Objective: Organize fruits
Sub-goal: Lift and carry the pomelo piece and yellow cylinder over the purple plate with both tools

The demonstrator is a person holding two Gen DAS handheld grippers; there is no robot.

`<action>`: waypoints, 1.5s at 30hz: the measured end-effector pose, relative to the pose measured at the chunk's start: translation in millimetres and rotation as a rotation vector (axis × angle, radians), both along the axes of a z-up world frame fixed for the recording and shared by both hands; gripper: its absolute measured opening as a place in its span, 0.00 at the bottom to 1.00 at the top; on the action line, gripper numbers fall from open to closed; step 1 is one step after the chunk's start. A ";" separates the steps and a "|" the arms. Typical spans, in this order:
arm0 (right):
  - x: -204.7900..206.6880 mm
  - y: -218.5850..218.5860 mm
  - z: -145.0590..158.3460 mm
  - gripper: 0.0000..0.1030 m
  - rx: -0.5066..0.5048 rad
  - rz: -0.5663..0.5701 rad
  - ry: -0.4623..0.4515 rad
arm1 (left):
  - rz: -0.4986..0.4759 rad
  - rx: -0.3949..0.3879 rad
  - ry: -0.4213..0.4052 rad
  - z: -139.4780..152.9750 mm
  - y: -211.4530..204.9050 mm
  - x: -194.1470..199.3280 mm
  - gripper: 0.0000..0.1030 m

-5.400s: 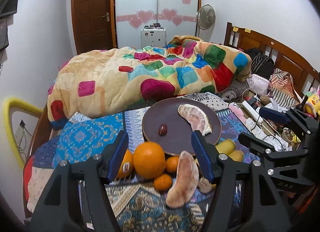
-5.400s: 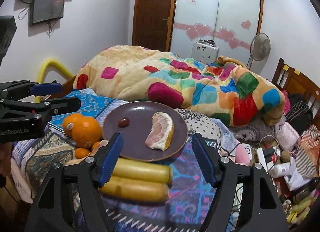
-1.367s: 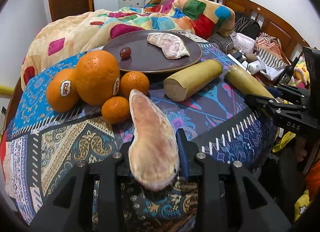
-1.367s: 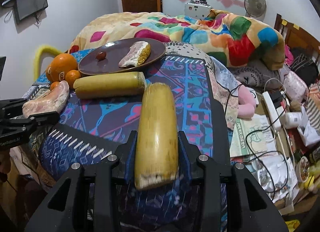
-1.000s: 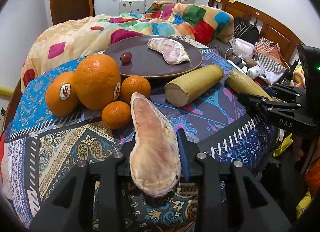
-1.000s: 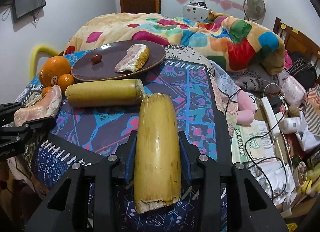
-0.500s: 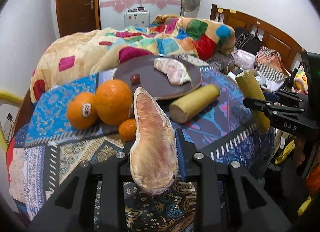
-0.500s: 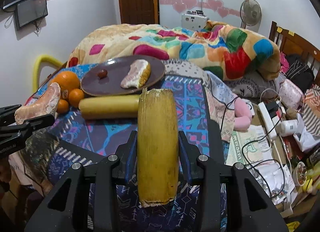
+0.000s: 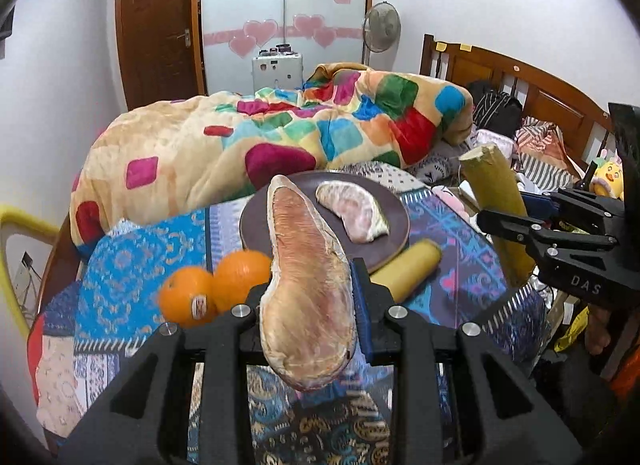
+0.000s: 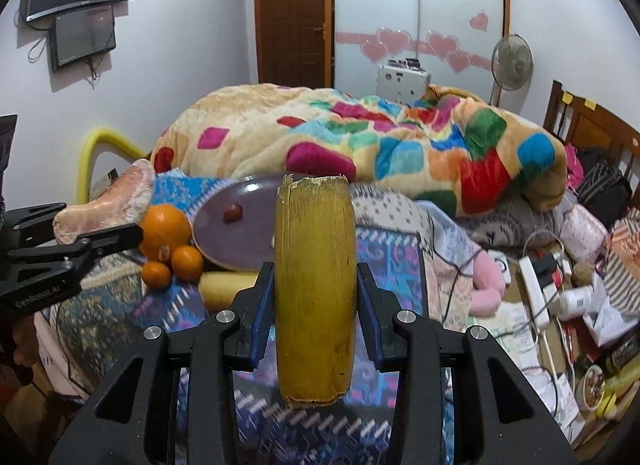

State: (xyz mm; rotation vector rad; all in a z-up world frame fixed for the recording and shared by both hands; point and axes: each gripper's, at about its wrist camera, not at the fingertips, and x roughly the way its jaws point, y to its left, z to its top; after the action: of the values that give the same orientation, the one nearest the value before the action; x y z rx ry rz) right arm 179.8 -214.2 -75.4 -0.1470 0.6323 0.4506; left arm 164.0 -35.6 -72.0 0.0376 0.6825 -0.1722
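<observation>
My left gripper [image 9: 310,305] is shut on a peeled pomelo wedge [image 9: 306,285] and holds it up above the patterned cloth; it also shows in the right wrist view [image 10: 104,209]. My right gripper [image 10: 314,305] is shut on a yellow sugarcane piece [image 10: 314,285], held upright in the air, seen at the right in the left wrist view [image 9: 496,205]. A brown plate [image 9: 394,241] carries another pomelo wedge [image 9: 354,215] and a small dark fruit [image 10: 233,212]. A second sugarcane piece [image 9: 406,269] lies in front of the plate. Oranges [image 9: 218,285] sit left of it.
A colourful quilt [image 9: 260,145] is heaped on the bed behind the plate. Cables, a power strip [image 10: 534,285] and clutter lie on the right. A wooden headboard [image 9: 520,85] stands far right. A yellow tube [image 10: 94,149] curves at the left.
Both grippers closed on their fruit, then lifted: the pomelo wedge and the sugarcane piece have risen off the cloth and tilted upward. The plate and oranges now look farther below.
</observation>
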 end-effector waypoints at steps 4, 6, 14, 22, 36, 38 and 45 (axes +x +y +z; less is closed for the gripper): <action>4.7 11.0 7.9 0.34 0.002 0.019 -0.027 | -0.002 0.005 -0.007 2.1 -0.6 13.6 0.29; 9.9 17.2 10.9 0.34 0.008 0.030 -0.037 | -0.002 0.004 -0.005 2.1 -0.5 21.6 0.29; 34.8 41.3 5.8 0.34 -0.001 0.068 -0.035 | 0.007 0.002 -0.012 3.6 0.7 52.3 0.29; 68.0 61.1 -11.4 0.34 -0.003 0.083 0.017 | 0.030 0.022 -0.001 -2.9 5.1 86.5 0.29; 115.6 76.0 -36.6 0.34 -0.024 0.083 0.180 | 0.028 0.022 0.127 -30.6 11.7 119.5 0.29; 118.3 76.6 -37.8 0.34 -0.022 0.085 0.189 | 0.024 0.018 0.142 -33.5 10.4 123.4 0.29; 124.8 79.2 -44.7 0.35 -0.031 0.075 0.213 | 0.007 0.027 0.182 -39.0 4.1 133.5 0.30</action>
State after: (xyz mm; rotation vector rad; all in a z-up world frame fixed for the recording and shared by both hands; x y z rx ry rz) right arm 304.6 -134.9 -120.1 -0.1536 0.8448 0.5332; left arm 297.4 -31.5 -110.9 0.0461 0.8661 -0.1611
